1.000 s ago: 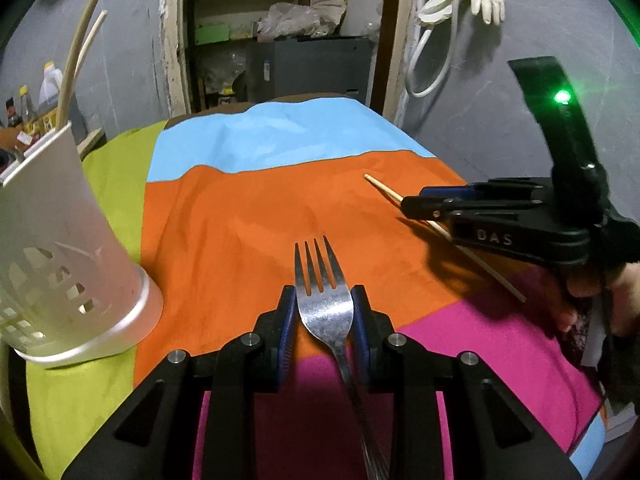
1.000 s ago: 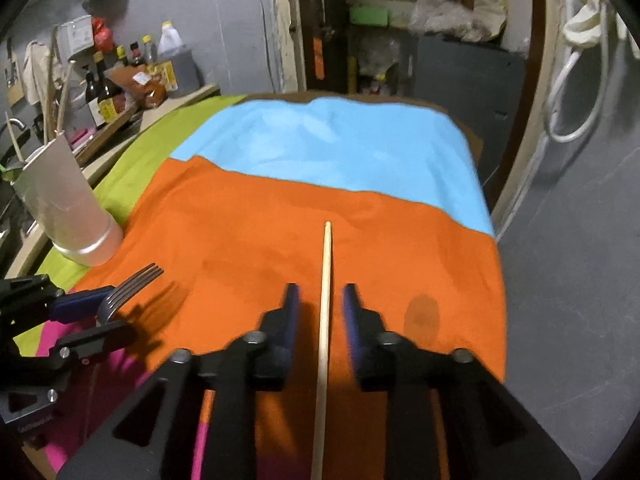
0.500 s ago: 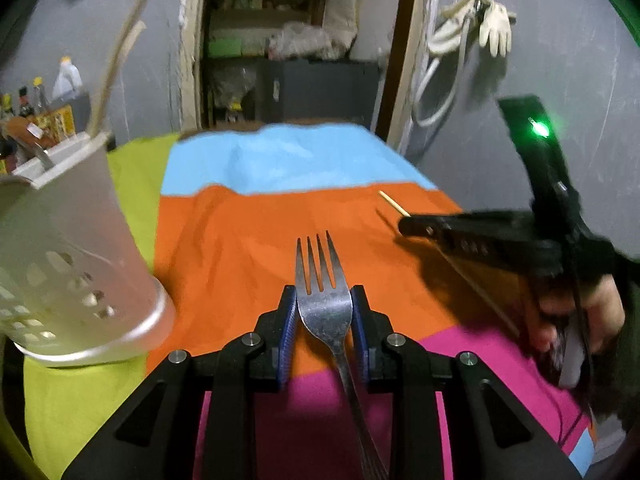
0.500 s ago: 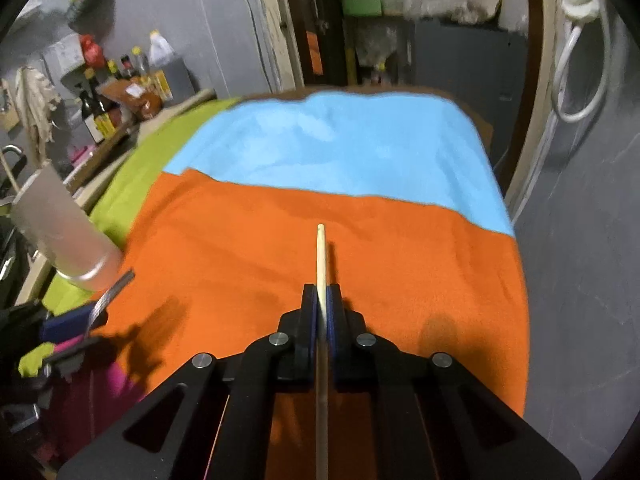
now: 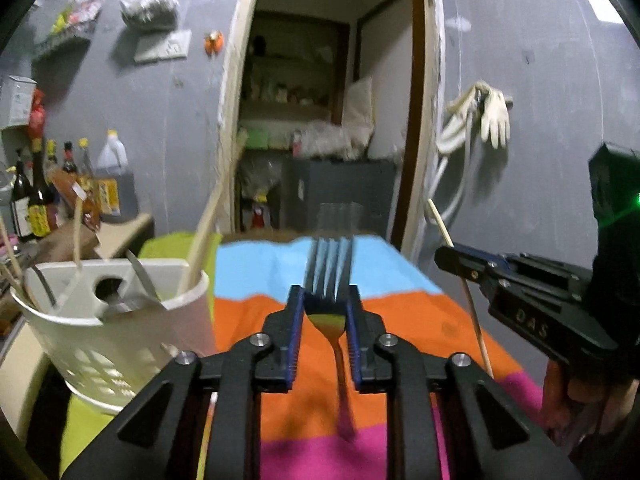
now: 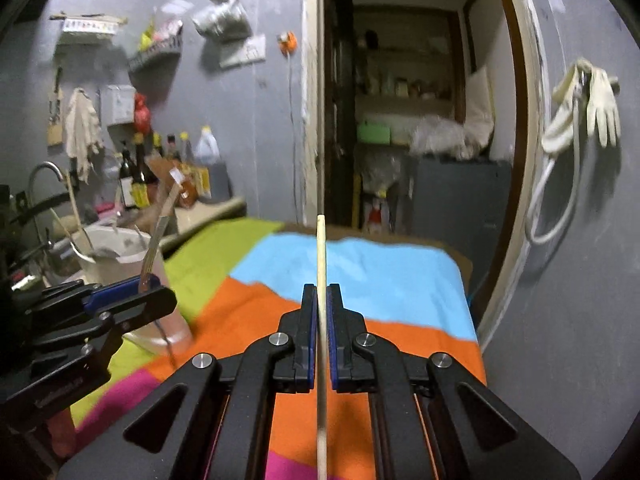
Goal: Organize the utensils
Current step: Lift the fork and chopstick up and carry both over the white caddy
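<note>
My left gripper is shut on a metal fork, held above the striped cloth with its tines pointing forward. My right gripper is shut on a wooden chopstick, also lifted off the cloth. The white utensil holder stands at the left, close beside my left gripper, with chopsticks and metal utensils in it. In the left wrist view the right gripper is at the right with the chopstick. In the right wrist view the left gripper is at the left in front of the holder.
The table is covered by a cloth with blue, orange, pink and green bands. Bottles stand on a counter at the far left. A doorway with shelves lies behind the table. Gloves and a hose hang on the right wall.
Both grippers rose off the cloth and tilted up, the left carrying the fork, the right carrying the chopstick it closed on. The holder now sits closer at the left.
</note>
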Motion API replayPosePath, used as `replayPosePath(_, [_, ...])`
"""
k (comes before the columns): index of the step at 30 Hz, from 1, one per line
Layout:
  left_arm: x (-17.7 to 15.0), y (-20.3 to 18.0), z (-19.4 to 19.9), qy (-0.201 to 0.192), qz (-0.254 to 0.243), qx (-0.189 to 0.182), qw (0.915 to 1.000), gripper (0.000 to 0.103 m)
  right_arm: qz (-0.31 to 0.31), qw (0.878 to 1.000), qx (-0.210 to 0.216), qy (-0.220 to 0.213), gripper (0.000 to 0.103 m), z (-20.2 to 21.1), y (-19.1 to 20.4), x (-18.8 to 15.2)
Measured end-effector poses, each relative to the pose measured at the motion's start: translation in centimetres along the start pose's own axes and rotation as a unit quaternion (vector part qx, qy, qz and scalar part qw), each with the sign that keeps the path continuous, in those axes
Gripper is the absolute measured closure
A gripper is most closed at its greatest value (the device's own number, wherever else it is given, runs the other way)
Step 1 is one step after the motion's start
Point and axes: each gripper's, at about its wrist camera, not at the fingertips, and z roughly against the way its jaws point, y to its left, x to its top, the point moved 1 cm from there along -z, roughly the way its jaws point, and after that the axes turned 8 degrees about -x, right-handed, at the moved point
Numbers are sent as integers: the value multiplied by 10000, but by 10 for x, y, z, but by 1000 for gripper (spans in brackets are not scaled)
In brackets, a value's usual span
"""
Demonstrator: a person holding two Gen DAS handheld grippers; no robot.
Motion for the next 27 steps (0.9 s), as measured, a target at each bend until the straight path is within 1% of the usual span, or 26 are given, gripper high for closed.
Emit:
replayPosePath(2, [7,2,5,-83,-18,84,9999,101,12,9999,46,-121,100,6,4,7])
replayPosePath(4, [12,8,10,-135,98,47,9998,101,19,9997,85,-242,100,10,10,14])
replayPosePath(6, [12,13,12,-72,199,19,9998,101,28,9994,132,-330,100,13,16,20])
replayPosePath(10, [7,24,14,70,385,-33,9992,101,11,9991,208,-370,100,15,23,24])
replayPosePath(15, [11,29,26,29,566,-82,9984,101,-101,9984,351,-441,100,18,25,25])
replayPosePath(20, [32,34,44,-42,519,-2,9986,101,-281,9960,420,-742,100,27,31,36])
replayPosePath(24, [49,46,62,-201,561,37,9982,101,-426,9920,459,-1093,100,33,42,53])
replayPosePath(27, [61,58,76,-356,594,84,9976,101,-542,9884,584,-1294,100,35,54,66])
